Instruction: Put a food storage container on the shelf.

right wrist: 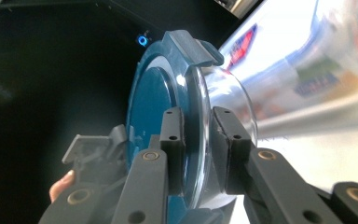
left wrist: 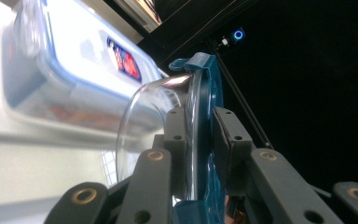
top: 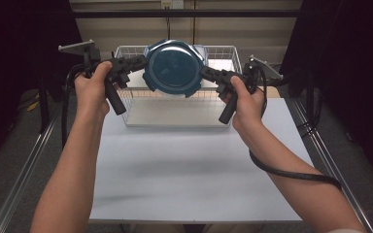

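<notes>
Lidded round container (top: pixel 173 68) carried edge-on above the wire basket (top: pixel 223 51), well clear of the desk (top: pixel 184 165). Left hand-held gripper (top: pixel 141 62) pinching its rim on one side, right hand-held gripper (top: pixel 205 73) pinching the opposite side, jaws clamped across lid and glass. Mid-transfer, by the look of it. Next: keeping both grips level and equal, then lowering the container into or beside the basket without tipping.

Bright tabletop (top: pixel 184 160), dark surroundings, blown-out blurred background in gripper views, glare on glass.
</notes>
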A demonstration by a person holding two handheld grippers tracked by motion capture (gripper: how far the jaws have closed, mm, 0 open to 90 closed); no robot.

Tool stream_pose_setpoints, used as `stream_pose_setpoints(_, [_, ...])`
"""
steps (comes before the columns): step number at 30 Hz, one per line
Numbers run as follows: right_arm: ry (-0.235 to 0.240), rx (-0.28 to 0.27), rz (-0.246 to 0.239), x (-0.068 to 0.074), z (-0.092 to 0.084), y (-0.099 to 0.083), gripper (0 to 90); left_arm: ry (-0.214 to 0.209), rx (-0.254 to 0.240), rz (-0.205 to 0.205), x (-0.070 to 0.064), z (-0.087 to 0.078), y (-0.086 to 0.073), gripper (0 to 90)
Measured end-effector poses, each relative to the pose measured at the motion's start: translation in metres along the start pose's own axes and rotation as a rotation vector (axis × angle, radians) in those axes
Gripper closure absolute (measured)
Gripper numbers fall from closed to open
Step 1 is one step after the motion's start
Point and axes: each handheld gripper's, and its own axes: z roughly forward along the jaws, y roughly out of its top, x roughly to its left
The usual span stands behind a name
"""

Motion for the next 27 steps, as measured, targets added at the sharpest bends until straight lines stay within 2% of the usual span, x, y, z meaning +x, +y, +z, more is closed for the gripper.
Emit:
stream_pose_setpoints(5, [-0.007, -0.019, -0.011, 0.004, 0.013, 0.017, 75.8, -0.002, -0.015, -0.013, 0.005, 0.012, 0.018, 76.5])
stream_pose_setpoints(9, [0.002, -0.050, 0.011, 0.007, 0.024, 0.031, 76.1, -0.004, -0.013, -0.025, 0.011, 0.023, 0.033, 76.3])
stream_pose_setpoints(12, [0.011, -0.075, 0.034, 0.011, 0.032, 0.043, 77.0, 0.024, -0.005, -0.035, 0.019, 0.035, 0.042, 75.8])
stream_pose_setpoints(14, [0.005, -0.097, 0.029, 0.013, 0.038, 0.050, 77.5, 0.035, -0.002, -0.053, 0.027, 0.044, 0.047, 75.5])
stream_pose_setpoints(16, [-0.014, -0.115, 0.023, 0.014, 0.043, 0.057, 77.5, 0.024, -0.007, -0.083, 0.032, 0.050, 0.050, 75.5])
stream_pose_setpoints(19, [-0.019, -0.129, 0.078, 0.011, 0.050, 0.067, 77.4, 0.034, -0.007, -0.098, 0.033, 0.055, 0.054, 75.0])
stream_pose_setpoints(20, [-0.019, -0.141, 0.070, 0.009, 0.052, 0.068, 77.3, 0.038, -0.012, -0.097, 0.033, 0.057, 0.056, 74.9])
stream_pose_setpoints(21, [-0.025, -0.134, 0.085, 0.009, 0.054, 0.069, 77.2, 0.043, -0.014, -0.097, 0.034, 0.058, 0.057, 74.7])
stream_pose_setpoints(25, [-0.046, -0.143, 0.084, 0.006, 0.061, 0.071, 76.7, 0.067, -0.014, -0.109, 0.033, 0.059, 0.062, 74.3])
stream_pose_setpoints(27, [-0.054, -0.144, 0.100, 0.004, 0.063, 0.072, 76.3, 0.073, -0.019, -0.101, 0.033, 0.061, 0.063, 74.0])
